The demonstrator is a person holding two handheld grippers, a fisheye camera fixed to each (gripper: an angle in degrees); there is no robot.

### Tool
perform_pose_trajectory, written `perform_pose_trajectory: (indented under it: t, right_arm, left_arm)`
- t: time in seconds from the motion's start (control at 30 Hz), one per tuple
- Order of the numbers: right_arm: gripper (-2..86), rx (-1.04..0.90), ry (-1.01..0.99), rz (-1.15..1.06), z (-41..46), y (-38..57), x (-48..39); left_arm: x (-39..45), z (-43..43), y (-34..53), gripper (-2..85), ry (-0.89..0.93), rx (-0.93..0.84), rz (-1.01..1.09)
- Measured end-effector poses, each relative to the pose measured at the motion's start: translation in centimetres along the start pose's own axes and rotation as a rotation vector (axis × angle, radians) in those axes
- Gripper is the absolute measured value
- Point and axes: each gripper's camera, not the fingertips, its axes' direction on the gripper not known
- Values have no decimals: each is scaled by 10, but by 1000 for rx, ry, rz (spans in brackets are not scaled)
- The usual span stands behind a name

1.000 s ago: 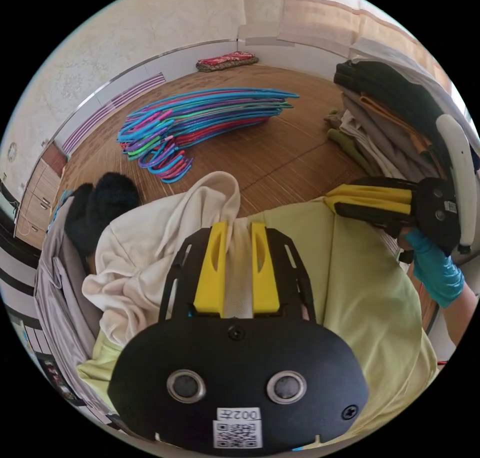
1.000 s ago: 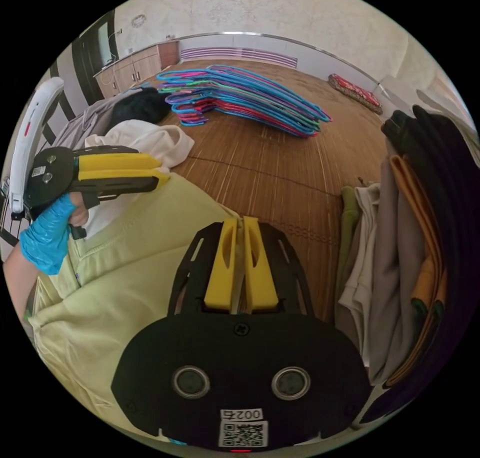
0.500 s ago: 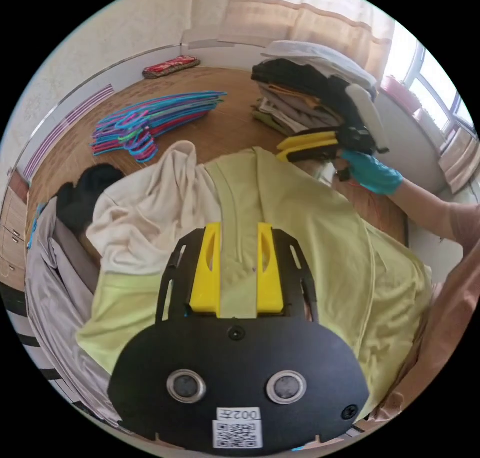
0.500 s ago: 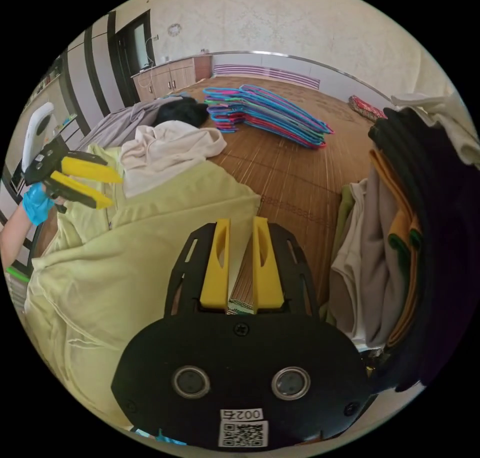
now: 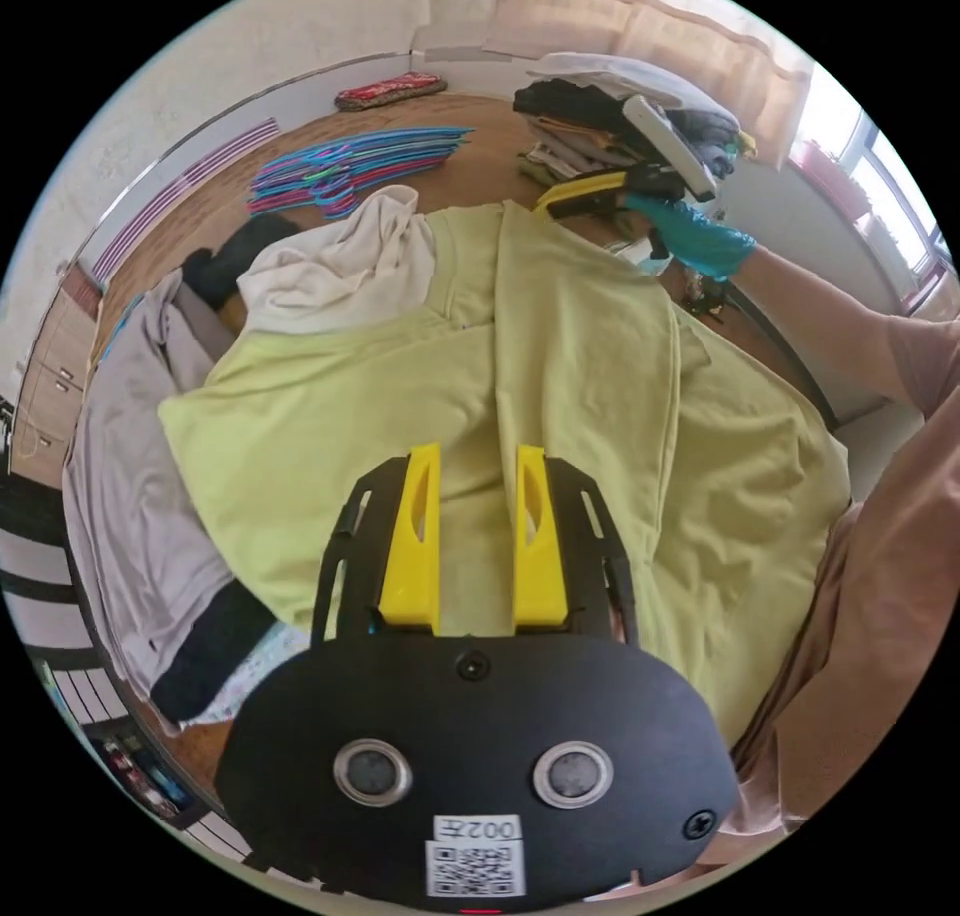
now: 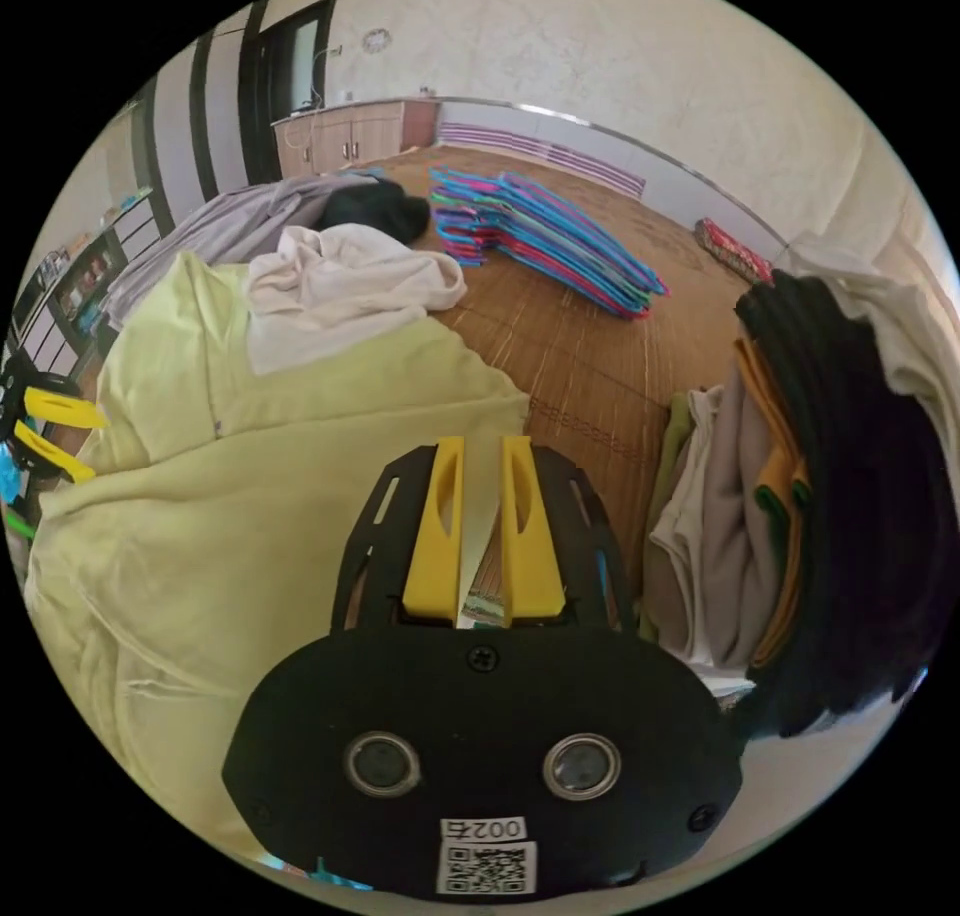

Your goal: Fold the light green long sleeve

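Light green long sleeve (image 5: 560, 356) lies rumpled; both grippers' fingers (image 5: 410, 546) apart, empty; cream garment (image 5: 335, 266) at eleven o'clock could snag.

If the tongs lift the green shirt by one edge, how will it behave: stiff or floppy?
Probably floppy: the green shirt lies in soft folds and drapes over the edge near the person. Likely light, as the cloth looks thin. It may drag the cream garment resting on it.
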Motion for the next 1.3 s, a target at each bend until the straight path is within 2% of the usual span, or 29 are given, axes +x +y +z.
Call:
perform_pose_trajectory:
  t: [0.17,0.37,0.63,0.83,0.9,0.97,1.07,1.2,1.3]
  right_arm:
    - [69,74,-118,-117,-55,23,-47]
    - [74,129,-323,-347,-117,50,-133]
    - [96,52,-656,-611,-150,90,-273]
    - [99,-26,-534,-726,-139,116,-352]
    - [80,-26,-508,-735,-138,121,-365]
    - [24,-25,-541,-712,-142,124,-374]
    - [0,28,-533,-697,-154,130,-386]
    - [2,-27,-527,-733,-149,138,-407]
    - [35,4,-492,-730,-156,144,-411]
  left_arm:
    - [8,-13,64,66,-12,-32,-53]
    - [17,-33,131,63,32,33,-110]
    - [32,-30,188,27,9,-9,-105]
    - [39,-32,225,-6,9,41,-127]
    - [42,-37,237,-8,-3,57,-133]
    - [44,-43,246,-9,-33,76,-136]
    - [47,-52,259,-9,-80,94,-137]
    - [43,-38,271,-9,-71,29,-133]
    - [41,-28,280,-7,-50,-10,-145]
